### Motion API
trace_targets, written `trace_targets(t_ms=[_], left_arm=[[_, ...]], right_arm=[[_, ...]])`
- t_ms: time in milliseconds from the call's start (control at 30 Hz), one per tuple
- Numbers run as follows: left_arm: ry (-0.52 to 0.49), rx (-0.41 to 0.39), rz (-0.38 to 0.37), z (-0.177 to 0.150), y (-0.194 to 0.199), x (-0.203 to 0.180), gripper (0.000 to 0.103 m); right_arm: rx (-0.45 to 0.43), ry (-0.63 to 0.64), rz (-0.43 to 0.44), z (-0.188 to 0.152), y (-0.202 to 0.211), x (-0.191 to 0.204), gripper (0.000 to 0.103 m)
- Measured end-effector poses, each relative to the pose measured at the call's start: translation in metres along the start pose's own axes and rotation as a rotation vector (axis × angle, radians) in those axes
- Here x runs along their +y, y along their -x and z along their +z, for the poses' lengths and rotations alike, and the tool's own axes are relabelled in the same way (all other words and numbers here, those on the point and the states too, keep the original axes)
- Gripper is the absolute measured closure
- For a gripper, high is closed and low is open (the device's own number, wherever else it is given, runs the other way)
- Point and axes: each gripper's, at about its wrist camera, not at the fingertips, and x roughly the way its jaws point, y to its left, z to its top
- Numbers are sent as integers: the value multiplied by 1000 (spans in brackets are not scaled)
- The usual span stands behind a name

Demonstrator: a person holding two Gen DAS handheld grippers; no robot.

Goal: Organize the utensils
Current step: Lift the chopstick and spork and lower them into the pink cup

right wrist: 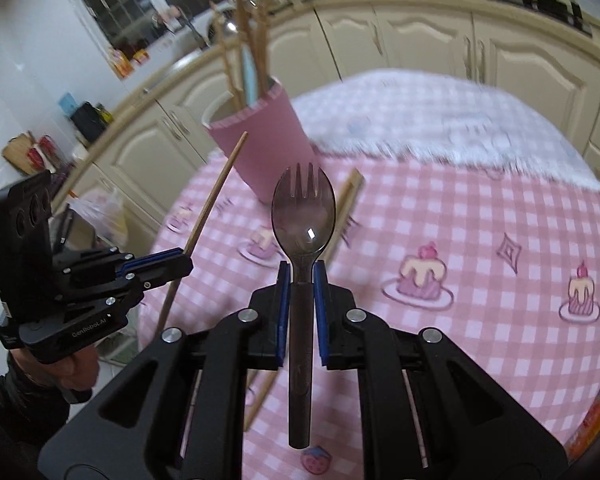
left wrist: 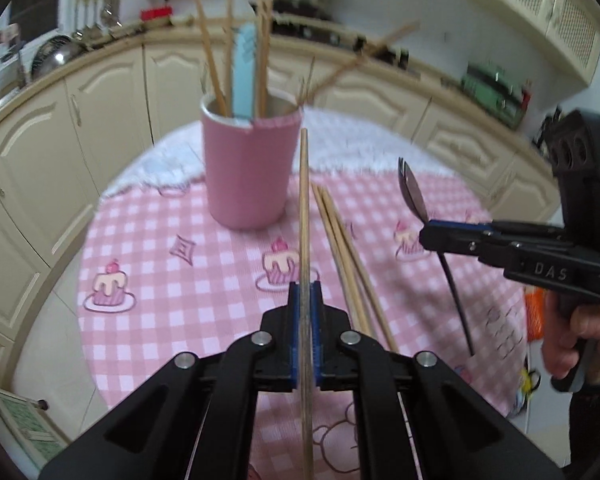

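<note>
The left gripper (left wrist: pixel 305 300) has its jaws closed on one long wooden chopstick (left wrist: pixel 304 200), held above the pink checked surface (left wrist: pixel 180 280) and pointing toward the tall pink cup (left wrist: pixel 250 168) of utensils. The right gripper (right wrist: pixel 301 280) has its jaws clamped on the handle of a dark plastic spork (right wrist: pixel 303 216), also in the air. More wooden chopsticks (left wrist: pixel 346 264) lie on the surface between the grippers.

left wrist view looks forward along its fingers, close over the table (left wrist: pixel 204 280), toward the pink cup (left wrist: pixel 250 168) and cabinets, right wrist view faces likewise from the other side, both share cup (right wrist: pixel 260 136), table (right wrist: pixel 460 216)
</note>
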Motion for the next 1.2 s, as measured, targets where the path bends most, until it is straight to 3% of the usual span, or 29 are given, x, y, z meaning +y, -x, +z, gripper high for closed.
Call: trace_targets(t_ms=[267,500,900,1200], left_arm=[[36,-246,4,14,51,13,98],[42,-441,27,61,77,21,98],[65,-611,52,135,66,26,98],[85,-684,87,169,39,32,98]], right_arm=[[-143,68,83,29,13,33,91],[-273,111,117,72,14,60,91],[-474,35,51,131,8,65,91],[-554,1,-25,146,-10,62,91]])
